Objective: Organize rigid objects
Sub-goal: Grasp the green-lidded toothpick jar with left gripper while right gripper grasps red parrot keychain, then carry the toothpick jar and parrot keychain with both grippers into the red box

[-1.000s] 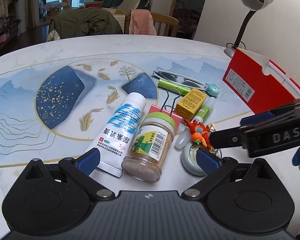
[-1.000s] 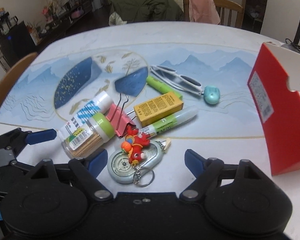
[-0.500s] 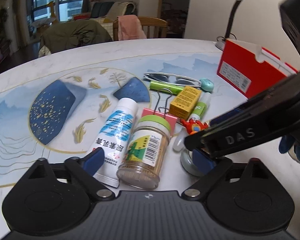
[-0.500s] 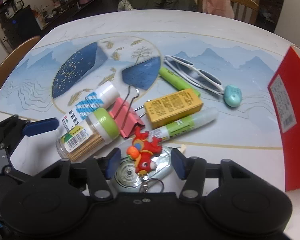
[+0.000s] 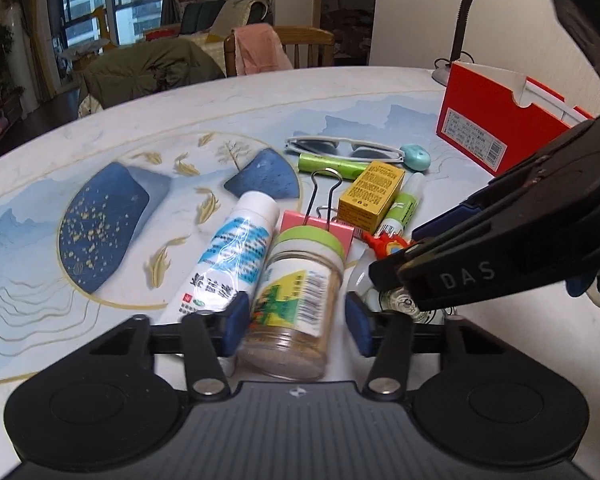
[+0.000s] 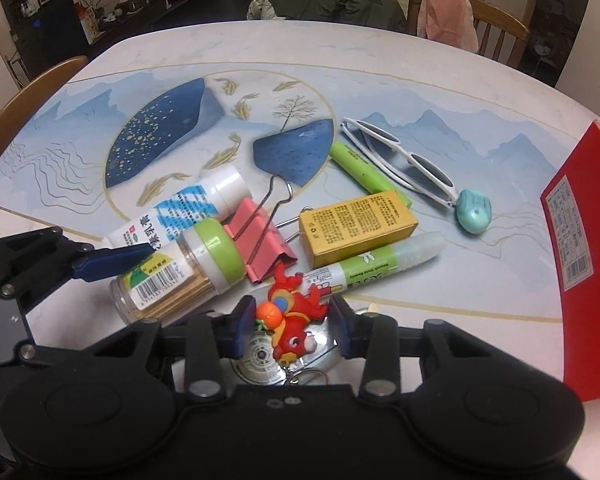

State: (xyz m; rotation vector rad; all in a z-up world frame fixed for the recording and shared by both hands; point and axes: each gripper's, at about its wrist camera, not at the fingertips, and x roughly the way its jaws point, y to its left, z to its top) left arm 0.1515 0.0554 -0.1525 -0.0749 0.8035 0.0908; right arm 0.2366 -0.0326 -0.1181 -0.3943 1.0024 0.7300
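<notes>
Round table [image 6: 380, 56] with a blue mountain-and-fish print, living room behind, clutter bunched at the near edge. Left gripper [image 5: 296, 326]: jaws have just been closing, toothpick jar [image 5: 296, 300] between them; left pad looks on the jar wall, right pad shows a gap, so not yet a clamp. The jar lies on its side, green lid away from the camera, packed with toothpicks. Right gripper [image 6: 290, 330]: jaws also just closing, red keychain toy [image 6: 292, 320] and the round tape measure [image 6: 268, 360] under it between the pads; contact unclear. White tube [image 5: 228, 256] lies just left of the jar, touching it. Beyond: pink binder clip [image 6: 260, 240], yellow carton [image 6: 356, 224], glue stick [image 6: 380, 270], green marker [image 6: 364, 172], white sunglasses [image 6: 404, 160], teal piece [image 6: 474, 210]. Red box [image 5: 496, 128] stands at the right edge, contents not visible. Table's far half and left side are open.
</notes>
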